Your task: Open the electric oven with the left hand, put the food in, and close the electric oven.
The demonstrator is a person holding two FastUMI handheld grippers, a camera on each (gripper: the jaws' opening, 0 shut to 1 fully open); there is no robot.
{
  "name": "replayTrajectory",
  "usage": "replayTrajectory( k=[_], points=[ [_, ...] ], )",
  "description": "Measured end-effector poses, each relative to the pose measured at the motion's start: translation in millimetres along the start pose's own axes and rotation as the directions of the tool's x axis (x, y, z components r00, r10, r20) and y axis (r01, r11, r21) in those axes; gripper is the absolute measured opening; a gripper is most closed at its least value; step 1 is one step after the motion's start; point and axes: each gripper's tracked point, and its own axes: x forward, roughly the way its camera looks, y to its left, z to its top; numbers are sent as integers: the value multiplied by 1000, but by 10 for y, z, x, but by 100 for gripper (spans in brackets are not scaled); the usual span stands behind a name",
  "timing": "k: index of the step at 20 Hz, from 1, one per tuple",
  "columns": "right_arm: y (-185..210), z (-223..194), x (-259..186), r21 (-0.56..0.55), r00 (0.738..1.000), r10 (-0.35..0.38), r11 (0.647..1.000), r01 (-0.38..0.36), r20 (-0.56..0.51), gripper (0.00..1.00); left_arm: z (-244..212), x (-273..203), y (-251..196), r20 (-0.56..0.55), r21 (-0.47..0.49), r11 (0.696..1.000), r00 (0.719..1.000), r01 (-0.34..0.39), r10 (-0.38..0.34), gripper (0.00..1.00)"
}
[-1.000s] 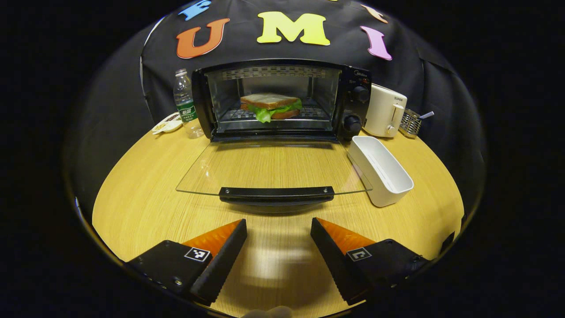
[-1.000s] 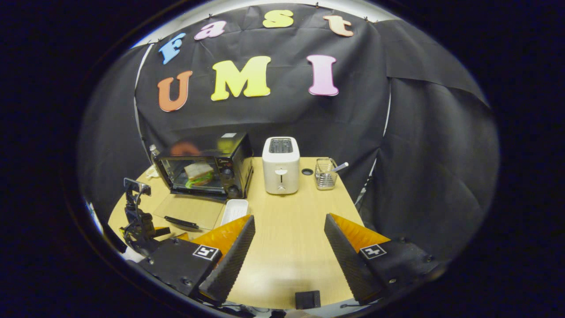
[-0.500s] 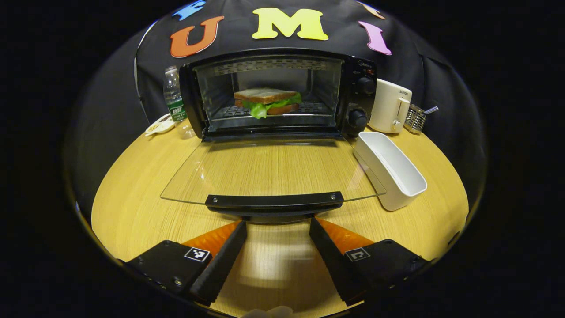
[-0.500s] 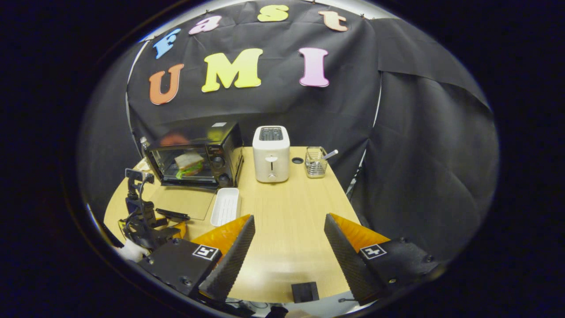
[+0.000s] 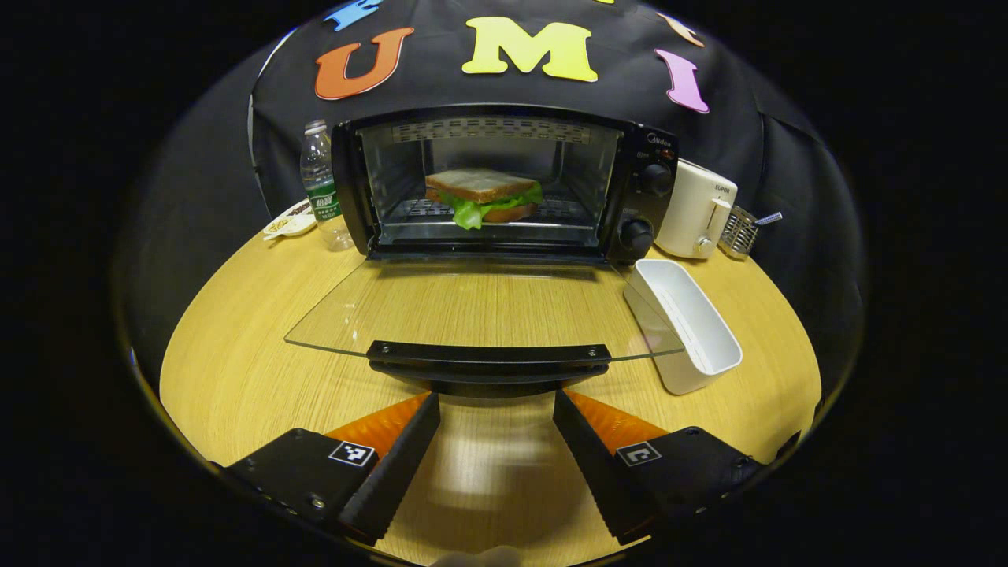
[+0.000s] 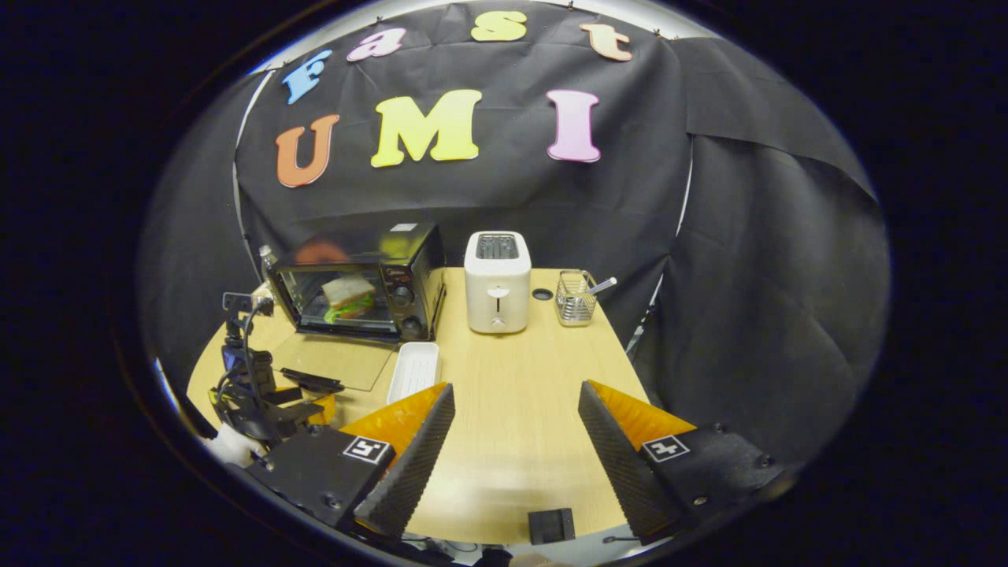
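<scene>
Here the left gripper point(image 5: 494, 409), spread wide and empty, sits low-centre below the oven door handle point(image 5: 488, 356); sandwich point(image 5: 482, 194) inside, upper centre.

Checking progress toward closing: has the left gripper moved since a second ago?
Yes. The left gripper moved forward toward the oven door handle, closing the earlier gap.

left gripper view: I've got it low over the table point(image 5: 236, 354), facing straight into the open oven point(image 5: 504, 189) — close, right at the door handle point(image 5: 488, 356).
right gripper view: higher and well back, facing the toaster point(image 6: 498, 282) — oven off to its left.
shared: oven, white tray point(image 6: 416, 370), toaster, tabletop.
</scene>
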Motion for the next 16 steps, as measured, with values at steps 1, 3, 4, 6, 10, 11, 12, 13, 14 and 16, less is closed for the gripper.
replayTrajectory(
  k=[1,3,4,6,10,11,12,13,14,16],
  points=[
    [2,-8,0,5,1000,2,1000,-2,0,100,64,-34,-9,12,-4,1000,1000,6,-6,95],
    [-16,-32,16,17,1000,4,1000,-4,-3,100,177,-76,5,22,-17,1000,1000,7,-6,95],
    [-17,-38,22,29,1000,8,1000,-8,-2,100,231,-96,16,24,-26,1000,1000,5,-5,95],
    [-49,-59,36,57,1000,7,998,-7,-2,100,431,-150,4,46,-32,999,999,9,-7,95],
    [-133,-121,28,75,1000,-12,997,12,8,100,871,-173,-2,105,25,1000,994,10,-12,95],
    [-149,-159,28,79,1000,-15,997,15,3,100,950,-174,-1,112,35,999,994,10,-13,95],
    [-166,-184,24,85,1000,-18,996,18,-1,100,1029,-155,21,120,34,999,993,8,-12,94],
    [-184,-208,31,91,1000,-22,996,23,-4,100,1118,-125,19,131,26,1000,991,11,-14,95],
    [-199,-219,32,99,1000,-24,995,24,-7,100,1200,-91,18,137,18,1000,990,13,-15,95],
    [-205,-217,24,114,1000,-27,993,28,-10,91,1371,-42,14,149,17,1000,989,18,-20,95]
  ],
)
